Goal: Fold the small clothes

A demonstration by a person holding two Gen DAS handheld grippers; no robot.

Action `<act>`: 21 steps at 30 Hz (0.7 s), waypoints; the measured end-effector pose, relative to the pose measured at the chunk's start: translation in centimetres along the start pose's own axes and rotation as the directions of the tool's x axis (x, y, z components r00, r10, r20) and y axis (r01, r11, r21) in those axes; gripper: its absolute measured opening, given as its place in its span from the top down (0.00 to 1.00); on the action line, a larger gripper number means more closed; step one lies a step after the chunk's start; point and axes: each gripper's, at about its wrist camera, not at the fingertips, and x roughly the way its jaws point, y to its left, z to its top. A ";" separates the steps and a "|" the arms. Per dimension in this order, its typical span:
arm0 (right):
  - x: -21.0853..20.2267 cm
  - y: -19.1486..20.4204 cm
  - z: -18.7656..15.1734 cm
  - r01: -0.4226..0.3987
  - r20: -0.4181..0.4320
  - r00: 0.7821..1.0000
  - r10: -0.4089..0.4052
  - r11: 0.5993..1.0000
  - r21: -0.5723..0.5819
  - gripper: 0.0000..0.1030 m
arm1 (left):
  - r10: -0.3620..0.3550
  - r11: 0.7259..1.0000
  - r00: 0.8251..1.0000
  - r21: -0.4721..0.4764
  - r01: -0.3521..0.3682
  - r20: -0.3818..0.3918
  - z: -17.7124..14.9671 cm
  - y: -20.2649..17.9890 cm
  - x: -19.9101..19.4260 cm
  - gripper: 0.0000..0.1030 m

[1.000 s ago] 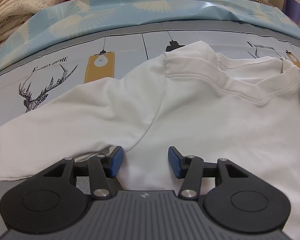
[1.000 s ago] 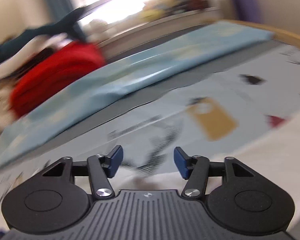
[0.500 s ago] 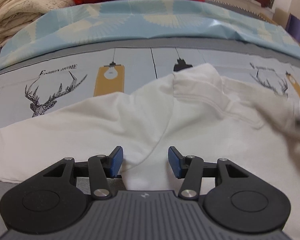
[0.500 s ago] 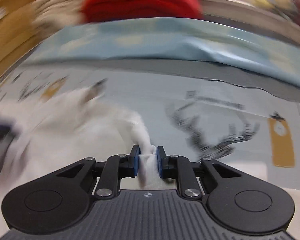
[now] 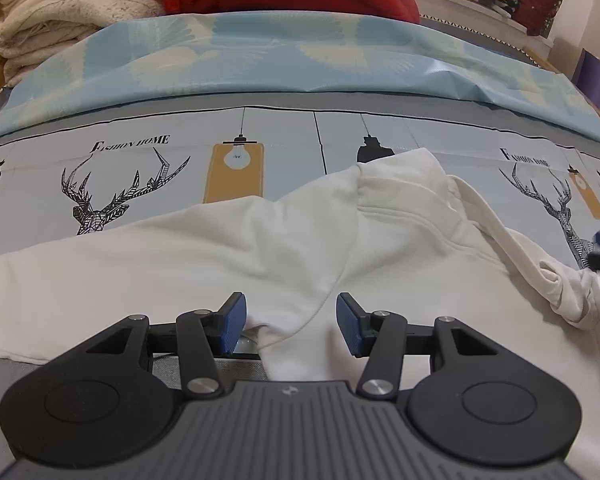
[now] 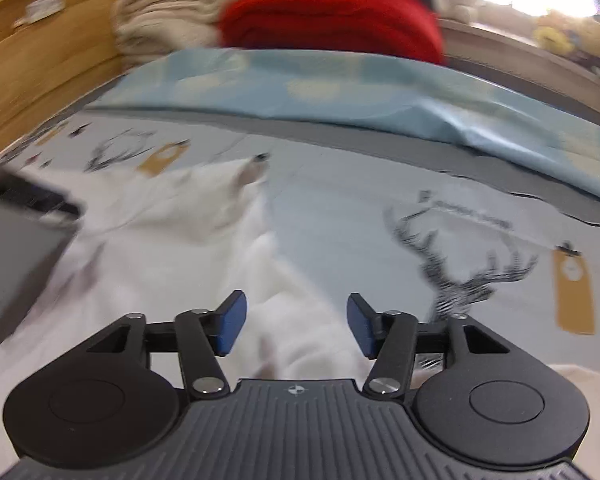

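Right wrist view: right tool [image 6: 292,322], jaws opening, straddles the white shirt [image 6: 172,240] bunched toward the bed's [image 6: 340,208] left side.

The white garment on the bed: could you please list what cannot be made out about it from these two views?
- Left wrist view: the white garment has its near hem hidden behind the left gripper, and its right side is cut off by the picture's edge.
- Right wrist view: motion blur smears the garment's folds and edges; cloth lies between the opening jaws of the right gripper, with no contact discernible.
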 end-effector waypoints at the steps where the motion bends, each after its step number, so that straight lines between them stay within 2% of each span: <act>1: 1.0 -0.3 0.0 -0.015 -0.048 0.999 0.015 1.000 -0.002 0.43 | -0.002 1.000 1.000 0.002 0.002 0.001 0.0 0.0 0.0 0.46; 3: 3.4 -0.1 -0.6 -0.059 -0.186 0.981 0.048 0.997 -0.055 0.43 | -0.002 1.000 1.000 0.003 0.002 0.005 0.1 0.0 -0.1 0.46; 5: 4.4 0.7 -1.1 -0.049 -0.231 0.973 0.012 0.986 -0.157 0.41 | -0.002 1.000 1.000 0.003 0.002 0.006 0.1 0.1 -0.2 0.46; 6: 4.5 0.7 -1.0 -0.051 -0.236 0.972 0.009 0.983 -0.175 0.46 | -0.002 1.000 1.000 0.002 0.002 0.006 0.1 0.1 -0.1 0.46; 7: 4.2 0.5 -0.6 -0.053 -0.234 0.972 0.013 0.985 -0.166 0.54 | -0.001 1.000 1.000 0.001 0.001 0.006 0.1 0.2 -0.1 0.46; 8: 3.9 0.3 -0.2 -0.058 -0.229 0.973 0.021 0.986 -0.155 0.81 | -0.001 1.000 1.000 0.000 0.001 0.006 0.1 0.2 -0.1 0.46; 9: 3.3 0.1 0.3 -0.063 -0.220 0.975 0.027 0.986 -0.155 0.85 | -0.001 1.000 1.000 -0.001 0.001 0.006 0.2 0.2 -0.1 0.46; 12: 1.3 -1.0 1.8 -0.024 -0.129 0.992 0.003 0.986 -0.164 0.86 | -0.002 1.000 1.000 0.000 0.002 0.007 0.2 0.2 -0.2 0.46; 13: 0.6 -1.9 2.5 0.023 -0.069 0.997 -0.032 0.991 -0.131 0.86 | -0.004 1.000 1.000 0.002 0.004 0.009 0.3 0.2 -0.2 0.46; 14: -0.1 -2.8 3.3 0.131 0.020 0.991 -0.130 0.989 -0.074 0.86 | -0.005 1.000 1.000 0.006 0.005 0.010 0.3 0.1 -0.3 0.46; 15: -0.6 -4.0 3.8 0.305 0.103 0.946 -0.307 0.952 0.030 0.82 | -0.007 1.000 1.000 0.010 0.007 0.012 0.3 0.0 -0.5 0.46; 16: -1.1 -5.1 4.0 0.429 0.138 0.883 -0.449 0.891 0.152 0.74 | -0.008 1.000 1.000 0.013 0.008 0.015 0.3 -0.1 -0.6 0.46; 17: -1.4 -6.0 3.9 0.472 0.138 0.848 -0.512 0.847 0.243 0.63 | -0.010 1.000 1.000 0.016 0.010 0.016 0.3 -0.2 -0.7 0.46; 21: -2.8 -7.7 1.2 0.405 0.133 0.858 -0.496 0.813 0.419 0.62 | -0.025 0.999 1.000 0.036 0.024 0.015 -0.1 -0.6 -1.0 0.45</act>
